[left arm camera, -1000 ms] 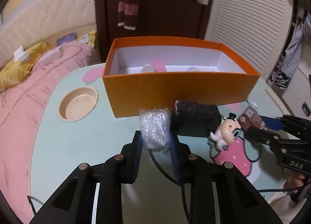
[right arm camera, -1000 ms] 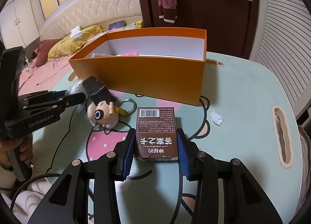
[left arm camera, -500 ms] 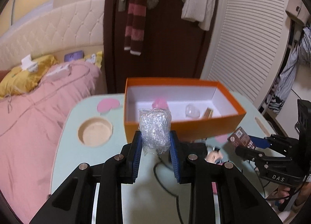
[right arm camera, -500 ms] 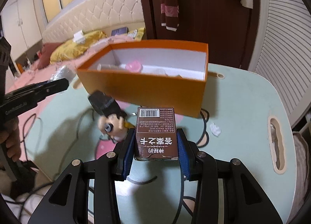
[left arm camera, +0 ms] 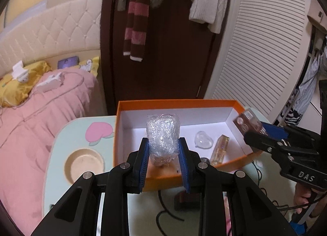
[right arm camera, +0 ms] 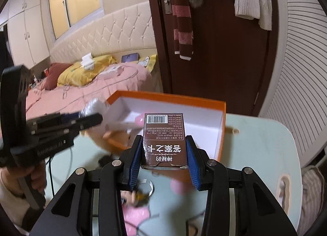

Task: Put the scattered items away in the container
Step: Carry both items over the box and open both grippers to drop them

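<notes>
My left gripper (left arm camera: 163,160) is shut on a crumpled clear plastic wad (left arm camera: 162,136) and holds it above the near wall of the orange box (left arm camera: 130,105). My right gripper (right arm camera: 164,159) is shut on a brown card box (right arm camera: 165,137) with white print, held above the table in front of the orange box (right arm camera: 221,131). The right gripper also shows in the left wrist view (left arm camera: 263,133), over the box's right end. Inside the box lie a clear heart-shaped piece (left arm camera: 203,142) and a small amber bottle (left arm camera: 220,150).
The pale green table (left arm camera: 61,146) has a round recess (left arm camera: 83,165) at the left and a slot (right arm camera: 285,184) at the right. A black cable (left arm camera: 167,214) and a dark object (left arm camera: 187,199) lie on it near me. A pink bed (left arm camera: 30,117) stands at the left.
Both grippers have risen from the table with their items and moved toward the orange box. The left one now holds the wad over the box's near wall.
</notes>
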`<act>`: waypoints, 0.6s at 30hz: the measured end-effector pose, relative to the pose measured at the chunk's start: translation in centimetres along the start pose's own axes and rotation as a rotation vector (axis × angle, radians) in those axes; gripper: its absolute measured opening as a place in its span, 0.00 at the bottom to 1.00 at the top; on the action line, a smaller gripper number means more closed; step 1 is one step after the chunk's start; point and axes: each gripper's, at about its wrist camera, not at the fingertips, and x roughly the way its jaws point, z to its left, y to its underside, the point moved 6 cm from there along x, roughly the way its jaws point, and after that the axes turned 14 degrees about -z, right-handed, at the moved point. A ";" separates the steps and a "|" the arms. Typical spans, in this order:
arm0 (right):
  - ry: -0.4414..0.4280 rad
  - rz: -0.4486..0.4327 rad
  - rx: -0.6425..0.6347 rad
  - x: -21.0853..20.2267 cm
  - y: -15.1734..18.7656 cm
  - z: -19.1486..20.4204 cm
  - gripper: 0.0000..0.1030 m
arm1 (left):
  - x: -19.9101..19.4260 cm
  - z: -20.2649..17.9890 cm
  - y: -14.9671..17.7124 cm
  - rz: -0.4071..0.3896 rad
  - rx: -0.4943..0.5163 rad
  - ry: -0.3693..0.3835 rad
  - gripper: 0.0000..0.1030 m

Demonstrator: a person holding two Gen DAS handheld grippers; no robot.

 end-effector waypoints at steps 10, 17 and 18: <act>0.026 0.042 0.045 4.9 1.0 -1.6 0.43 | 2.6 -0.2 0.6 -0.017 0.013 -0.015 0.70; 0.024 -0.026 0.071 4.2 0.6 -1.6 0.73 | 1.0 -0.1 0.1 -0.093 0.000 -0.003 0.87; 0.021 -0.032 0.077 4.1 0.6 -1.7 0.73 | 0.9 0.0 0.2 -0.088 -0.009 0.006 0.87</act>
